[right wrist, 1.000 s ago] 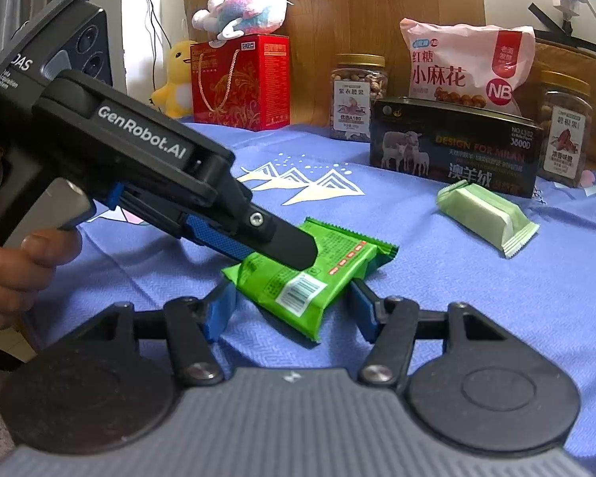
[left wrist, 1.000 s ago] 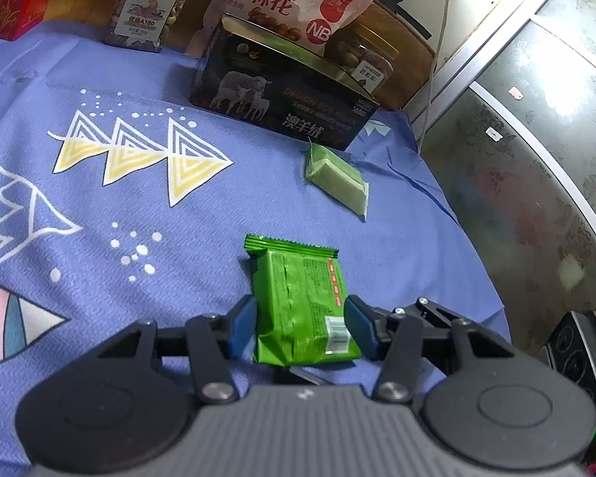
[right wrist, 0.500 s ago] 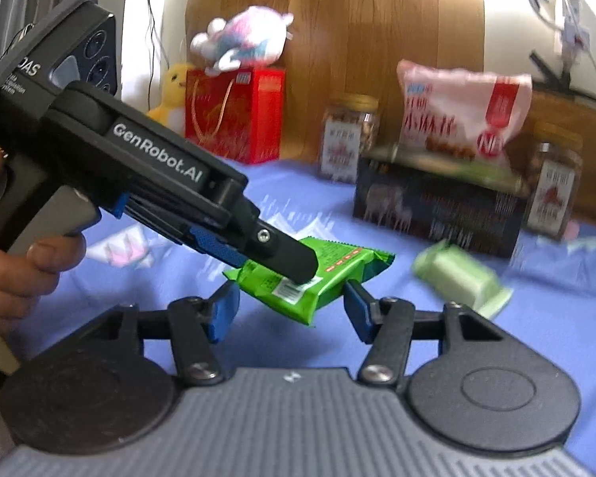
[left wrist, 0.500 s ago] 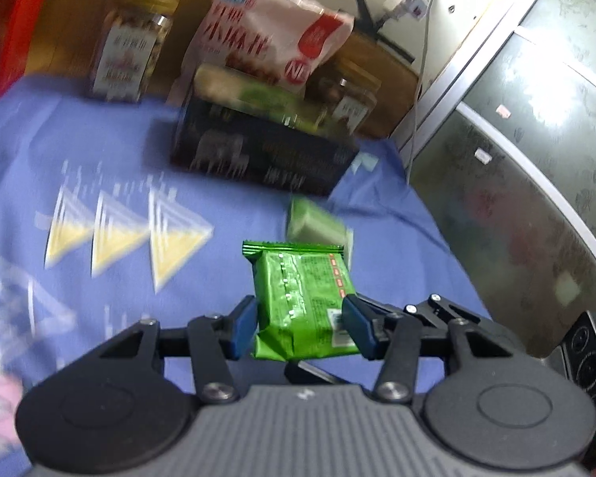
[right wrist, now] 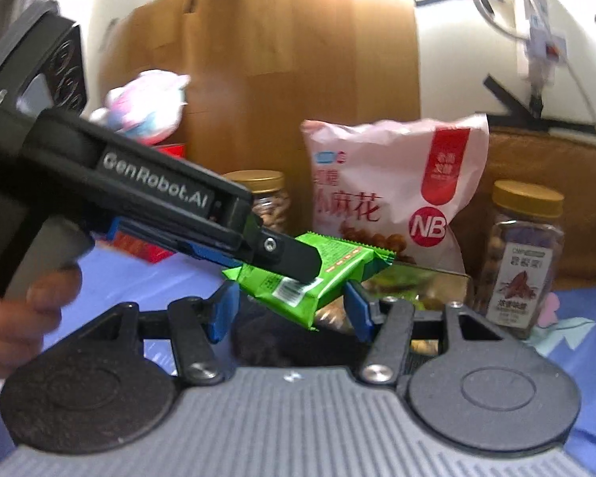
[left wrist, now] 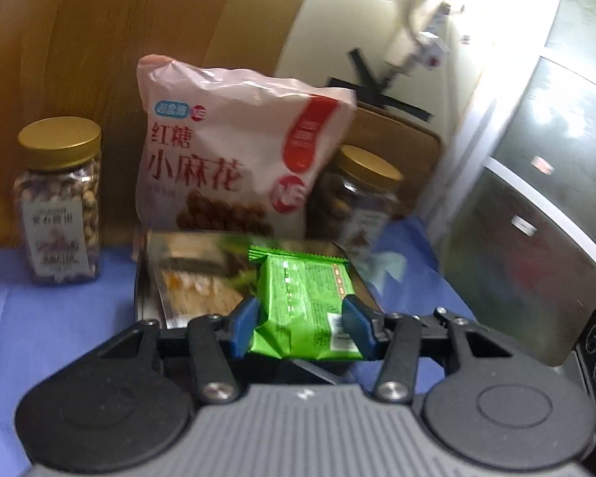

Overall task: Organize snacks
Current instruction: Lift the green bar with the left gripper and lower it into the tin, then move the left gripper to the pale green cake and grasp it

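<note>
A green snack packet hangs clear of the blue cloth, pinched at its near end between the blue pads of the left gripper, whose jaws stand partly closed and pressed against the wrapper's sides. From the right wrist view, the right gripper brackets the same packet with jaws about half open; whether its pads touch the wrapper cannot be told. Just beyond the packet's far edge lies the open dark tin, already holding at least one wrapped item, its near rim just under the packet, so the drop-off looks close but not yet made. Behind the tin stand a pink snack bag and two gold-lidded nut jars, crowding the back against the wooden board. Room to move seems best above the tin; its sides are hemmed by jars, and the cloth's right edge falls away beside a glass panel. Blur softens finer detail.
</note>
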The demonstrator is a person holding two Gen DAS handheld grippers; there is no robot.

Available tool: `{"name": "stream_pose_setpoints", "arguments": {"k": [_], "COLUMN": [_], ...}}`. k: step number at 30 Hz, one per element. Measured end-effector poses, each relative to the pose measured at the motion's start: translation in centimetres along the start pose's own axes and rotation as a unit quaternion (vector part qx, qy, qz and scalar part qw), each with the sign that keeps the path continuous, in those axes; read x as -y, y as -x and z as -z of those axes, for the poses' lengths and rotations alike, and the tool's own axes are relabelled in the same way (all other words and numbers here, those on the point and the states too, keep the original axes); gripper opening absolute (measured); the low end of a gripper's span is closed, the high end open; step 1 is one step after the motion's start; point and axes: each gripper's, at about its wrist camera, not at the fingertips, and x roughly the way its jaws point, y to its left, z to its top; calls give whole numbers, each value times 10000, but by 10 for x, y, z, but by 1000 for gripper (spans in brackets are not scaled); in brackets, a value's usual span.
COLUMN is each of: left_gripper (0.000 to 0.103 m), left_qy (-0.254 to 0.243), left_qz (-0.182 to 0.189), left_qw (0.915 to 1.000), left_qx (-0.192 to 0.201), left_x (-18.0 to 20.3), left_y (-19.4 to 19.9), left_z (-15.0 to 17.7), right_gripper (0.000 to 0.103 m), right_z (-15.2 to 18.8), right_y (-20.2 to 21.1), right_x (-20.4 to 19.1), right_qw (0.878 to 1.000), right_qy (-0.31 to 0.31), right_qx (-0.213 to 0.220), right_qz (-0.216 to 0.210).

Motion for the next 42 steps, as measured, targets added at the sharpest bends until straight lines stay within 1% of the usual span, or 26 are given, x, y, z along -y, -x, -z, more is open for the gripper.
{"name": "stream_pose_setpoints", "arguments": {"k": [4, 6, 8, 9, 10, 13, 15, 18, 19, 21, 22, 23, 25, 26, 27, 30, 31, 32, 33, 34, 35, 36, 37, 39, 41, 42], "left_gripper": [47, 48, 49, 55, 56, 55, 55, 55, 55, 55, 55, 55, 55, 55, 55, 53, 54, 50, 50, 48, 42, 41, 40, 39, 39, 39], "left_qy": [246, 290, 278, 285, 310, 395, 383, 340, 337, 255, 172, 94, 98, 126, 143, 217, 239, 186, 200, 285, 386, 439, 473, 569, 574, 580], "left_qz": [-126, -235, -342, -352, -345, -268, -145, 232, 371, 524, 525, 454, 353, 331, 266, 191, 175, 135, 142, 237, 314, 327, 344, 354, 324, 303], "left_qw": [9993, 9987, 9983, 9982, 9983, 9986, 9992, 9989, 9986, 9983, 9983, 9984, 9975, 9966, 9960, 9937, 9943, 9949, 9948, 9940, 9930, 9927, 9925, 9918, 9922, 9924], "left_qx": [-234, -342, -387, -384, -365, -222, -20, 205, 189, -39, -174, -315, -597, -737, -845, -1085, -1021, -986, -991, -1026, -1072, -1072, -1075, -1084, -1057, -1042], "left_x": [-18, -24, -27, -28, -28, -25, -18, -10, -8, 0, 5, 10, 14, 16, 17, 18, 18, 20, 20, 18, 15, 13, 12, 7, 6, 6], "left_y": [-37, -51, -60, -62, -61, -49, -29, 3, 8, 8, 2, -6, -23, -32, -40, -53, -52, -49, -46, -43, -40, -38, -35, -26, -19, -14], "left_z": [-11, -11, -8, -6, -5, -4, -2, 12, 21, 39, 49, 60, 75, 81, 87, 101, 106, 109, 111, 112, 113, 116, 117, 122, 127, 131], "right_gripper": [63, 65, 77, 78, 79, 79, 79, 79, 79, 79, 79, 79, 79, 79, 79, 79, 78, 78, 78, 78, 78, 78, 76, 62, 54, 52], "right_z": [-3, 0, 3, 6, 6, 7, 9, 21, 28, 44, 54, 65, 84, 92, 97, 104, 106, 107, 106, 105, 105, 104, 104, 105, 106, 107], "right_y": [-36, -43, -41, -39, -37, -25, -10, 18, 28, 43, 49, 56, 66, 69, 71, 70, 66, 63, 60, 57, 54, 50, 47, 44, 46, 48], "right_x": [9, 13, 17, 21, 25, 29, 33, 48, 51, 63, 70, 75, 80, 80, 77, 61, 55, 50, 42, 36, 28, 20, 14, 6, 3, 3], "right_qw": [9995, 9991, 9988, 9982, 9980, 9979, 9979, 9968, 9956, 9906, 9859, 9799, 9682, 9632, 9611, 9659, 9685, 9713, 9762, 9797, 9835, 9867, 9885, 9902, 9911, 9912], "right_qy": [-67, -138, -219, -288, -326, -365, -358, -558, -719, -1207, -1521, -1843, -2378, -2577, -2655, -2443, -2326, -2175, -1913, -1715, -1463, -1182, -943, -641, -595, -603], "right_qx": [-275, -280, -158, -101, -105, -73, 35, 55, 30, -105, -200, -278, -365, -411, -456, -642, -742, -822, -880, -941, -1012, -1078, -1132, -1191, -1149, -1132], "right_qz": [114, 270, 420, 510, 528, 533, 541, 566, 595, 632, 665, 707, 686, 642, 616, 571, 490, 509, 521, 440, 314, 272, 335, 351, 320, 313]}}
